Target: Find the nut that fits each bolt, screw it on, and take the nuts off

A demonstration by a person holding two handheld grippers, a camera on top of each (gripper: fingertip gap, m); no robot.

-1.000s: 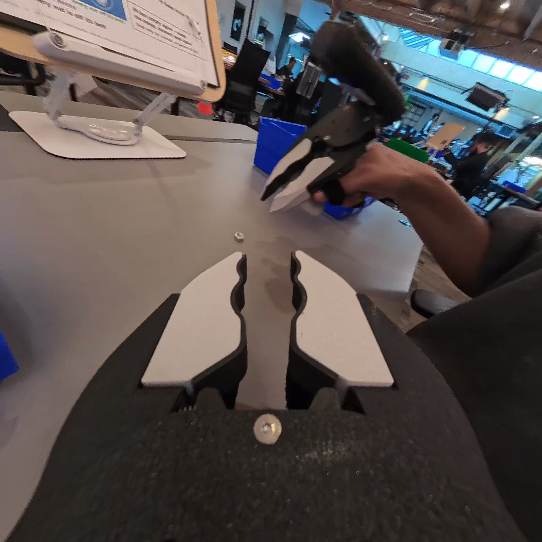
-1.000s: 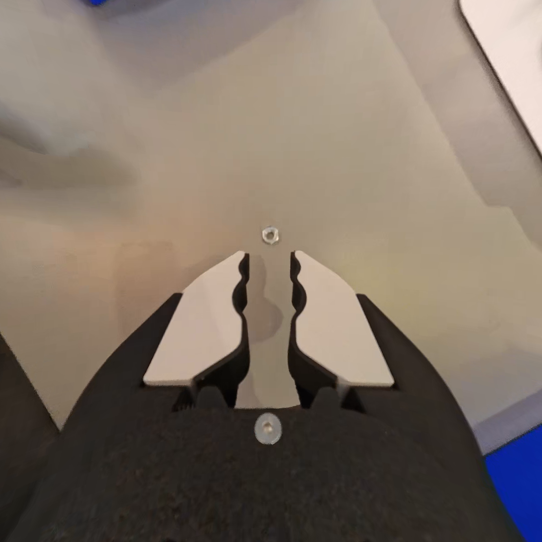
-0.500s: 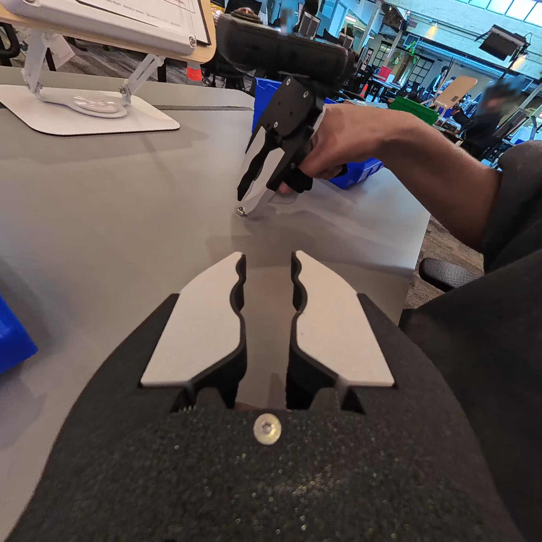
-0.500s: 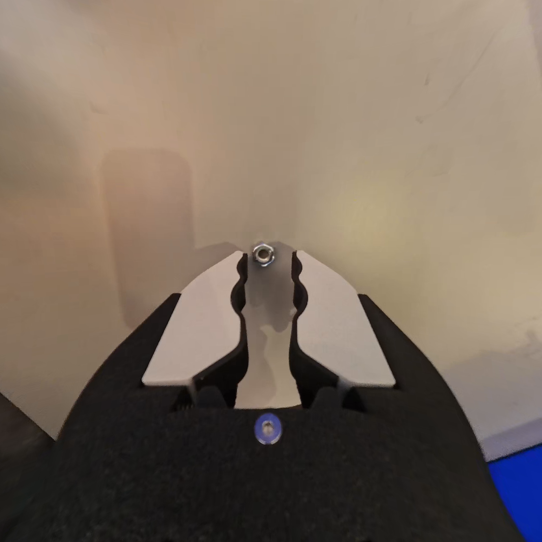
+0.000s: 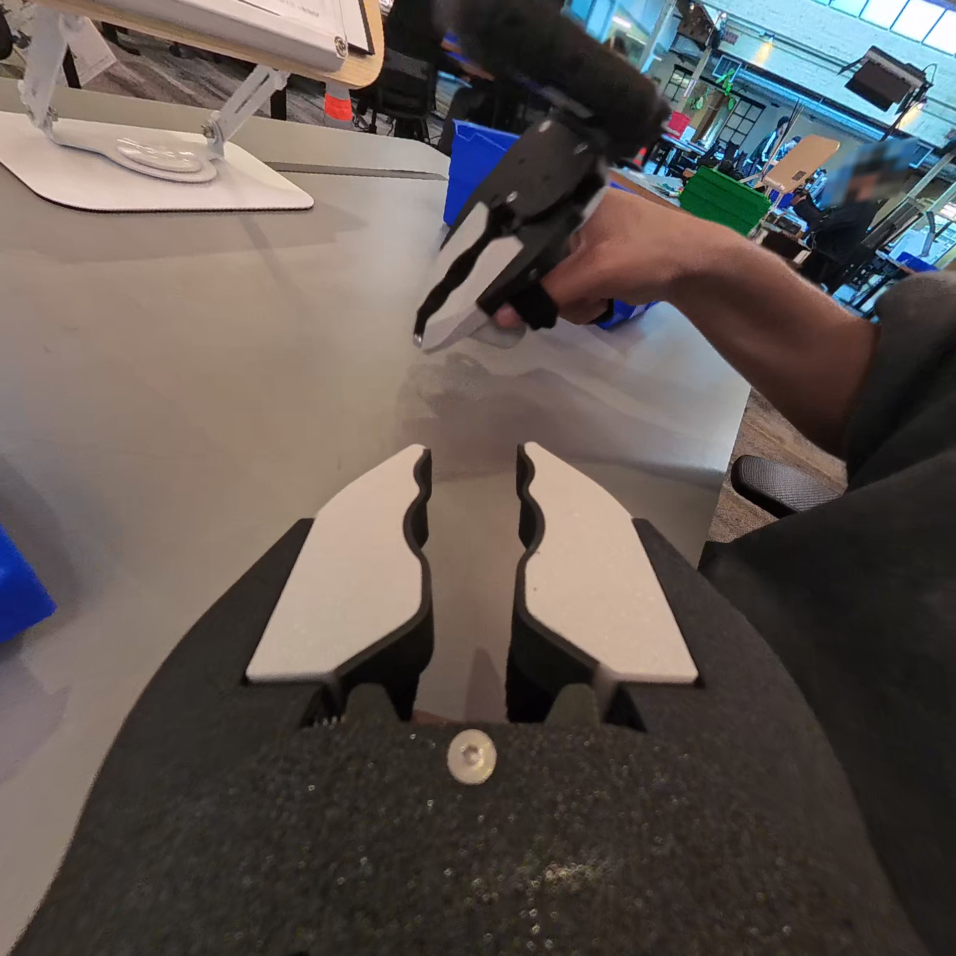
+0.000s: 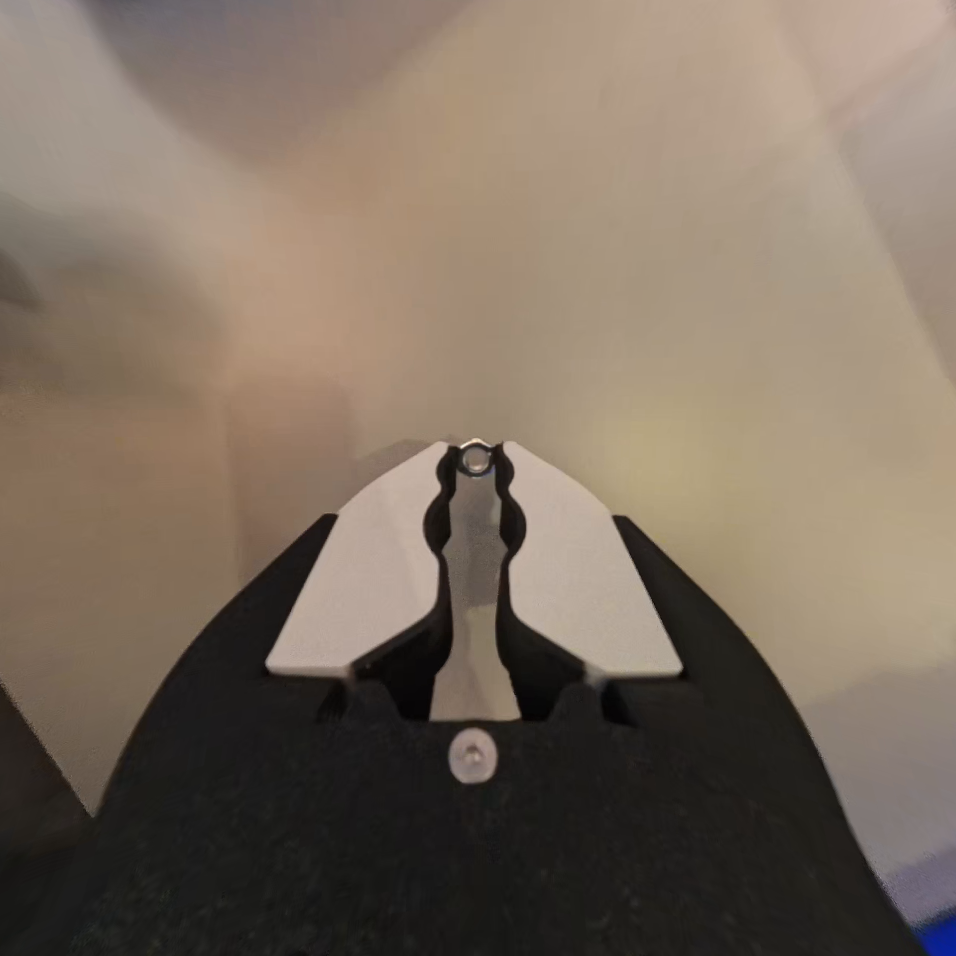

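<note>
Nut (image 6: 475, 460), small and silvery, sits pinched at the very fingertips of the right gripper (image 6: 476, 458), lifted clear of the grey table (image 5: 207, 362). Ahead of the left gripper (image 5: 472, 455), spread and empty, bare tabletop runs to the near-right edge.

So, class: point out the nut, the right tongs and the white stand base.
nut (image 6: 475, 460): right wrist view, on its ring face.
right tongs (image 6: 476, 451): right wrist view, midway between the tips.
white stand base (image 5: 248, 181): left wrist view, on its flat plate.
</note>
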